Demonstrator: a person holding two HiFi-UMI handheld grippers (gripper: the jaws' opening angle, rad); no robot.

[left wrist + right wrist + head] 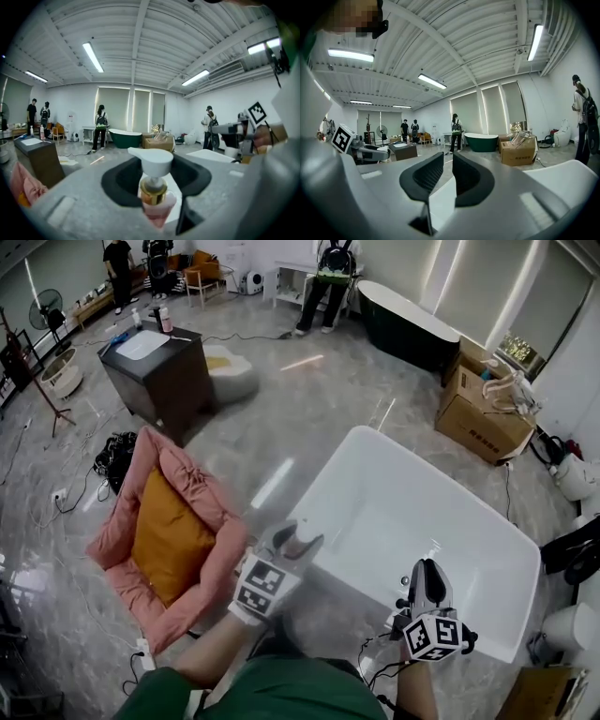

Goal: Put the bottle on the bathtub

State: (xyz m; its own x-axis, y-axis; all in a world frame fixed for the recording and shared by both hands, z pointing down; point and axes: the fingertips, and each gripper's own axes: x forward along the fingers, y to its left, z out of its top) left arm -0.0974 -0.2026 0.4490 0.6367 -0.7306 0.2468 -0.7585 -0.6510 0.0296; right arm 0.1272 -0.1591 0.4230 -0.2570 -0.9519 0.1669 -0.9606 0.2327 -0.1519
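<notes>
Two jaws of the left gripper point(292, 542) clamped on the bottle point(153, 190), white pump head and gold collar standing up between them, pink body below mostly hidden by the gripper's own shell. Beside it the right gripper point(448, 161), empty, jaws a narrow slit apart with nothing between. Bottle in the air at the near left corner of the bathtub point(323, 474), not yet resting on anything; right gripper further along the same near edge, toward the near right corner.

Main risk, by my reading: a narrow, rounded, glossy rim for a landing place. Set down off centre, likely to tip, either inward down the white wall into the basin or outward onto the floor next to the pink cushion point(159, 531). Made worse by a tilted release, or by jaws dragging the pump head on the way open. Second risk, with the exact hold hidden below the collar: a high grip, heavy base free to swing, touchdown on an edge instead of flat. Third: a stray swing of the right gripper along that edge, enough to knock a freshly placed bottle over. Last and least: a second, dark bathtub point(412, 329) far across the room, a wrong target only through a misreading of the task.
</notes>
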